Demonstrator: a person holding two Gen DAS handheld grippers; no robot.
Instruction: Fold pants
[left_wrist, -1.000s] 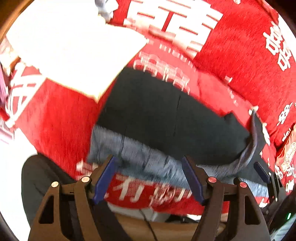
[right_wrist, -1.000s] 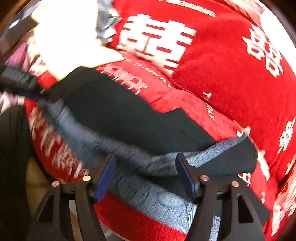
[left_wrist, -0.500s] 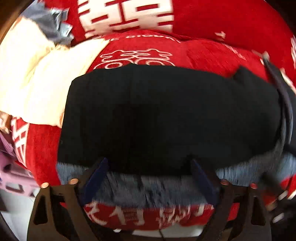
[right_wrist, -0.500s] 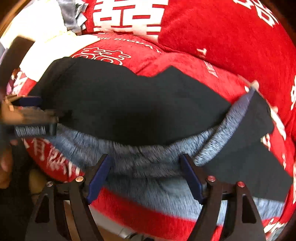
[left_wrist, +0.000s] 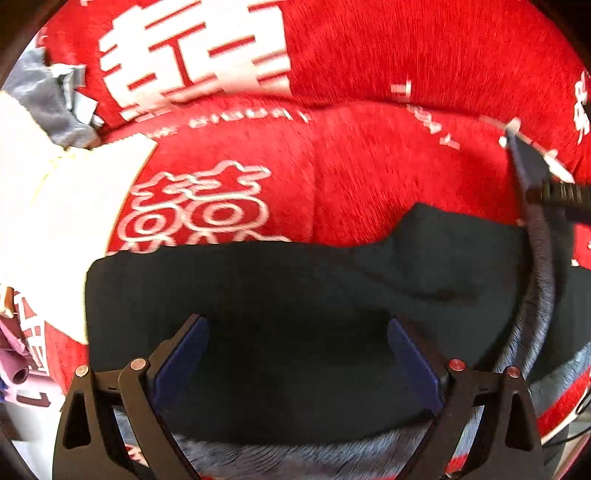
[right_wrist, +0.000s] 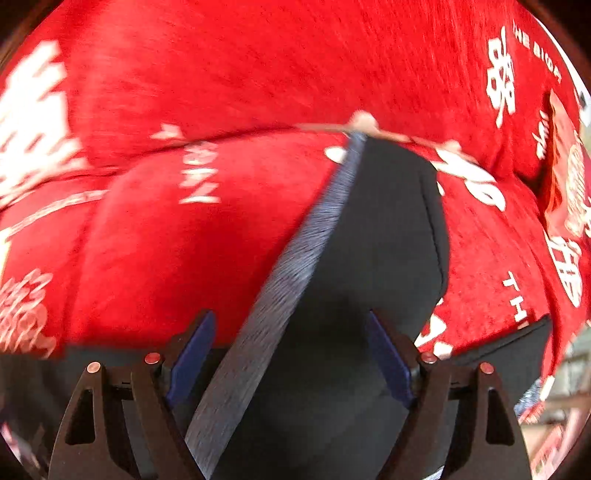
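Black pants (left_wrist: 295, 295) with a grey inner side (left_wrist: 295, 458) lie flat on a red sofa seat (left_wrist: 351, 177) printed with white characters. My left gripper (left_wrist: 299, 332) points down over the black cloth, jaws wide open, nothing pinched. The other gripper's tip (left_wrist: 561, 195) shows at the right edge, near the pants' far end. In the right wrist view, one end of the pants (right_wrist: 388, 240) runs away from me with a grey strip (right_wrist: 295, 266) along its left edge. My right gripper (right_wrist: 291, 332) hovers over it, its jaws opening; cloth lies below them, unpressed.
A white cloth (left_wrist: 55, 221) and a crumpled grey fabric (left_wrist: 48, 99) lie at the left of the seat. The red backrest cushion (left_wrist: 406, 55) rises behind. Pink items (left_wrist: 14, 365) sit at the lower left. A red printed packet (right_wrist: 565, 177) lies at the far right.
Both grippers moved inward from the sofa's front edge over the pants. The left one's jaws widened. The right one swung toward the pants' right end and its jaws spread wider.
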